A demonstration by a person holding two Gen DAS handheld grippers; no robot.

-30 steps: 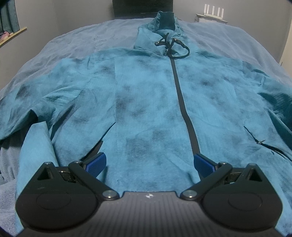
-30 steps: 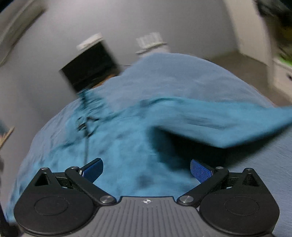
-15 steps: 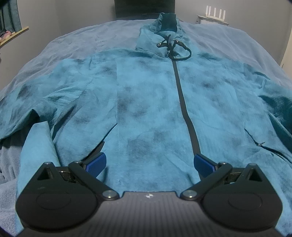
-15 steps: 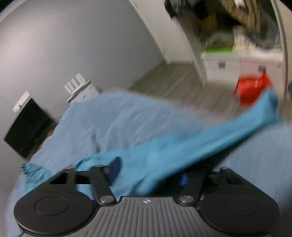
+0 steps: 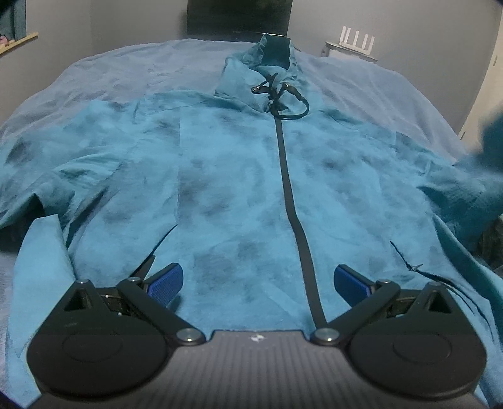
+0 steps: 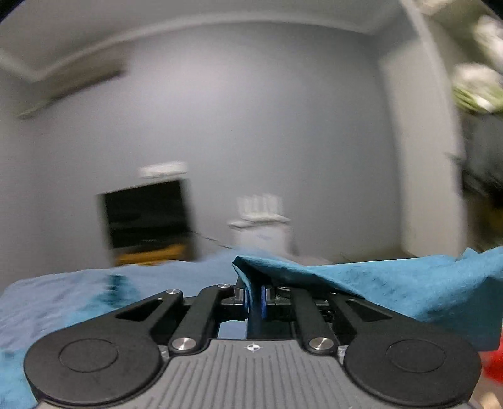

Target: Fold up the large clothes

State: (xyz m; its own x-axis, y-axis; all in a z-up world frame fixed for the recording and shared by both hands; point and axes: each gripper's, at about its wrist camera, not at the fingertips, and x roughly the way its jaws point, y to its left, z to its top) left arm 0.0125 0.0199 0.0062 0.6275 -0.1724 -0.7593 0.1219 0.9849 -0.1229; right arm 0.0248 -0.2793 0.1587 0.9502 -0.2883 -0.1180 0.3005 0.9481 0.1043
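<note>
A large teal jacket (image 5: pixel 239 176) lies face up on the bed, collar far, black zip (image 5: pixel 289 195) down its middle. My left gripper (image 5: pixel 257 283) is open and empty, low over the hem, its blue pads either side of the zip's lower end. My right gripper (image 6: pixel 254 299) is shut on the jacket's right sleeve (image 6: pixel 393 283), which drapes off to the right, lifted above the bed. The lifted sleeve shows as a dark blur at the right edge of the left wrist view (image 5: pixel 490 141).
The bed has a blue-grey cover (image 5: pixel 110 72). A black screen (image 5: pixel 239 15) and a white router (image 5: pixel 355 41) stand by the far wall. A red object (image 6: pixel 493 365) sits low at the right. The right wrist view is motion-blurred.
My right gripper closed on the sleeve and lifted it, swinging up to face the far wall. The sleeve rose at the right of the left wrist view. My left gripper stayed put.
</note>
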